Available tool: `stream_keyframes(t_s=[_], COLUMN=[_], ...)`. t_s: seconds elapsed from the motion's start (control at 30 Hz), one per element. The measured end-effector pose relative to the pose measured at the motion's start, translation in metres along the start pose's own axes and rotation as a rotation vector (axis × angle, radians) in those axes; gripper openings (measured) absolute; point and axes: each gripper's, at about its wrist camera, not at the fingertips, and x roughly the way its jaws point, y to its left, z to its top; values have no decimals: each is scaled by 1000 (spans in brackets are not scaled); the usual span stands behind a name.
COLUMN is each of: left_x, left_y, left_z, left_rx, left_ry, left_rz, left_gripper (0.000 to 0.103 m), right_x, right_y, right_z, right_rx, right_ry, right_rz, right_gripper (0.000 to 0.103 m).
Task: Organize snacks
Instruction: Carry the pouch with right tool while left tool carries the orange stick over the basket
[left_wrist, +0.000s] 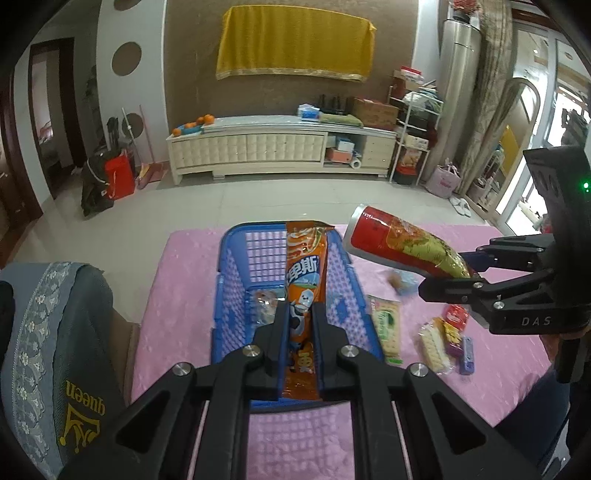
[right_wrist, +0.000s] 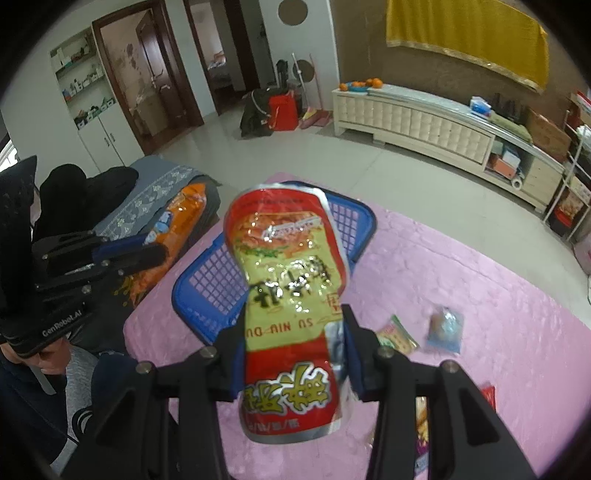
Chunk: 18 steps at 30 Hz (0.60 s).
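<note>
1. While both packets hang over the blue perforated plastic basket (left_wrist: 343, 273) on the pink cloth, the left gripper (left_wrist: 300, 325) is clamped on a long orange foil snack packet (left_wrist: 304, 273); it could tip over the far rim.
2. Right gripper (right_wrist: 293, 354) pinches a red-and-yellow glossy snack bag (right_wrist: 288, 280) near its end; slick film may slip, dropping it beside the basket.

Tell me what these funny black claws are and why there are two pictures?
They are grippers, two-finger tools a person holds, one in each hand. Each has a camera looking out along its fingers, so you get one picture per hand. The left gripper squeezes a long orange pack above a blue basket. The right gripper squeezes a red and yellow bag; from the left camera you can see it off to the side. Under them lies a pink cloth with small snacks, such as a green cracker pack and a blue wrapped sweet. One wrapped snack already lies in the basket.
</note>
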Motion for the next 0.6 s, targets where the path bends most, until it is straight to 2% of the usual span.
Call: stream_keyframes(t_s=[0.33, 0.6], left_x=[35, 61], left_y=[36, 47], left_z=[14, 19], left_rx=[-35, -57], left_ry=[32, 57], left_rz=[23, 7], left_gripper=[10, 10], right_x=[60, 103], right_y=[-5, -12], right_z=[31, 47], right_rx=[-66, -109], right_ry=[92, 156], right_rz=[26, 31], right_gripper=[49, 49])
